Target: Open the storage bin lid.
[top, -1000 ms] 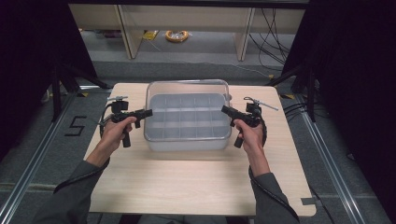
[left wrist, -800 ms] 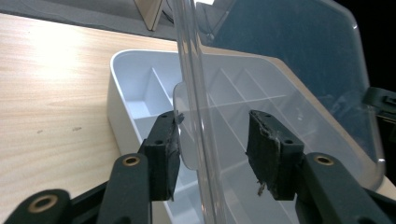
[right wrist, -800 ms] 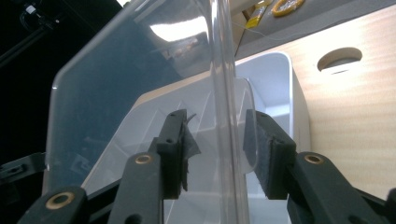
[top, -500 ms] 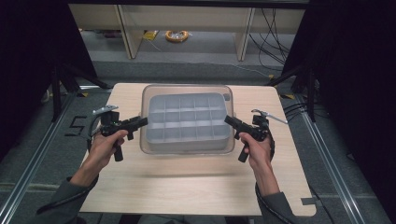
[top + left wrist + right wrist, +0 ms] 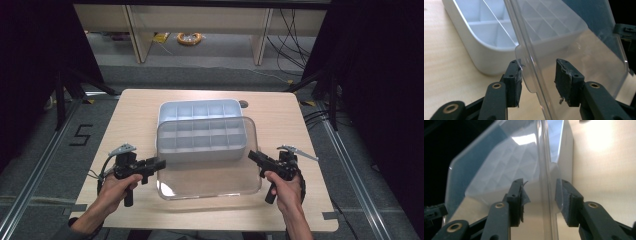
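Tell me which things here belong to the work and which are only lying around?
In the work: clear lid, white divided box, left gripper, right gripper.

Lying around: yellow cable coil and loose cables on the floor beyond the table.

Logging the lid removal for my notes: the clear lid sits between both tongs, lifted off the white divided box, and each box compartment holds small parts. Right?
One thing is off: the compartments of the white divided box are empty, as the high view and left gripper view show. The rest stands: the clear lid is off the box, its side edges between the jaws of the left tongs and right tongs.
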Tool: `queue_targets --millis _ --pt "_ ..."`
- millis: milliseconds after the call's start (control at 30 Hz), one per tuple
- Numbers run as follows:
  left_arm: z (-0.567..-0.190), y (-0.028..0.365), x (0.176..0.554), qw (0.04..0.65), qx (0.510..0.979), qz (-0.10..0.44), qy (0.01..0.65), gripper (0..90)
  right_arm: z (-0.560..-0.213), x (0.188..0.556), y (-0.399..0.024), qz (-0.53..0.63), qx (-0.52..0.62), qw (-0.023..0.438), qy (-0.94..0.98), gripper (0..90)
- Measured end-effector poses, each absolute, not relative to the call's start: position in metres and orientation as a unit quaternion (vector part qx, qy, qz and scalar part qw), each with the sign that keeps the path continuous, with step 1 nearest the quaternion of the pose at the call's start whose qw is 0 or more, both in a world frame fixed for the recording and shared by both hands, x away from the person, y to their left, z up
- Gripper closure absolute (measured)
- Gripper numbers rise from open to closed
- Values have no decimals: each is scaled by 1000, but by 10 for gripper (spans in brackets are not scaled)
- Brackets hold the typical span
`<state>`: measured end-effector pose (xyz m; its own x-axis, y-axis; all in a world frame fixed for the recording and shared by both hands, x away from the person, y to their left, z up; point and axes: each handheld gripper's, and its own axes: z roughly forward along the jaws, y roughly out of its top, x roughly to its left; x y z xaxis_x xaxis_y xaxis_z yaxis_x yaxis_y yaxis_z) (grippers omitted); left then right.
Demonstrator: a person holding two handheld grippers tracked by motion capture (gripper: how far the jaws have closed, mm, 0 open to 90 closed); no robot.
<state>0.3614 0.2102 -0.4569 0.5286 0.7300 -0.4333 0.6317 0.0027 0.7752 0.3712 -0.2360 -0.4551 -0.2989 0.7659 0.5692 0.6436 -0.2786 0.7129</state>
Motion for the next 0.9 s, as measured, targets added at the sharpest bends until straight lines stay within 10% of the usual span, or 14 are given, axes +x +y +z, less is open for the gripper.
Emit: queue_targets --millis 900 --pt "-482 218 318 500 727 -5 471 546 -487 312 -232 510 594 35 621 563"
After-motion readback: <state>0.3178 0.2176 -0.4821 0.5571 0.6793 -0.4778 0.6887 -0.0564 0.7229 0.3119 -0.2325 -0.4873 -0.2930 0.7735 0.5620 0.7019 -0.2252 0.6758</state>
